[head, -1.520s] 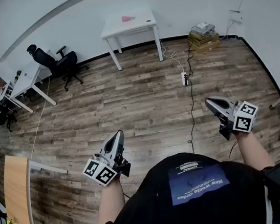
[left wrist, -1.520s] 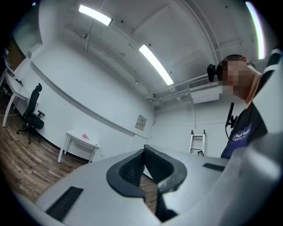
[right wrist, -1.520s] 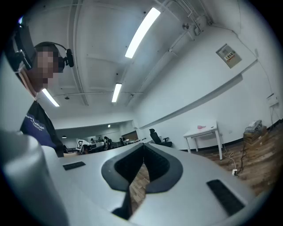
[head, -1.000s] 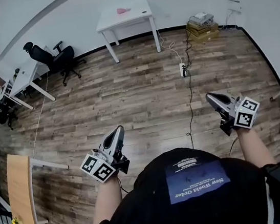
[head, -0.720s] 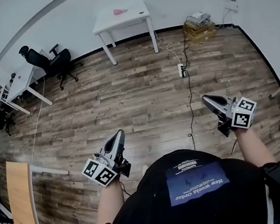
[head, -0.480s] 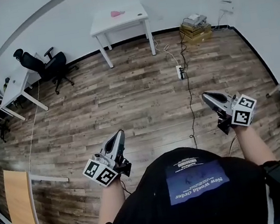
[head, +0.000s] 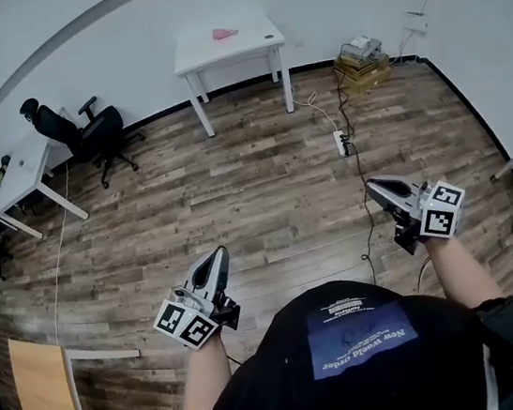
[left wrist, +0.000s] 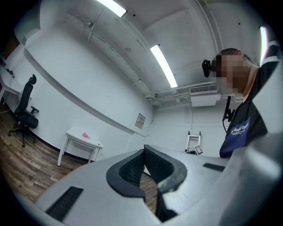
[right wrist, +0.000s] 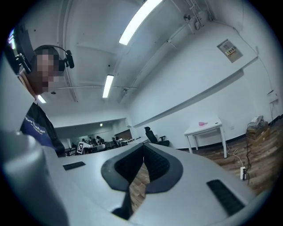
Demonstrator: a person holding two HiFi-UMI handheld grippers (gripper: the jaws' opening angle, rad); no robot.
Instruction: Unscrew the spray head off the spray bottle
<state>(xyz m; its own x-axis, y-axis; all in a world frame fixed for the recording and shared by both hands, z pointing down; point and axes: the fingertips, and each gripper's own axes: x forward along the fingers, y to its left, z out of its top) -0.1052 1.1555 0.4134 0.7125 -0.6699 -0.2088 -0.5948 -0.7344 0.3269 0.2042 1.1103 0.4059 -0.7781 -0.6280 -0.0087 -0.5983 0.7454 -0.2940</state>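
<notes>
No spray bottle can be made out. A small pink object lies on a white table by the far wall, too small to identify; it also shows in the left gripper view and the right gripper view. My left gripper is held in front of the body over the wood floor, its jaws shut on nothing. My right gripper is at the right, also shut and empty.
A black office chair and a white desk stand at the left. A wooden tabletop is at the lower left. A power strip with its cable lies on the floor ahead, with boxes in the far right corner.
The person has walked forward across the floor: the wooden tabletop slid down towards the lower left corner. Both grippers stayed shut, held in front of the body.
</notes>
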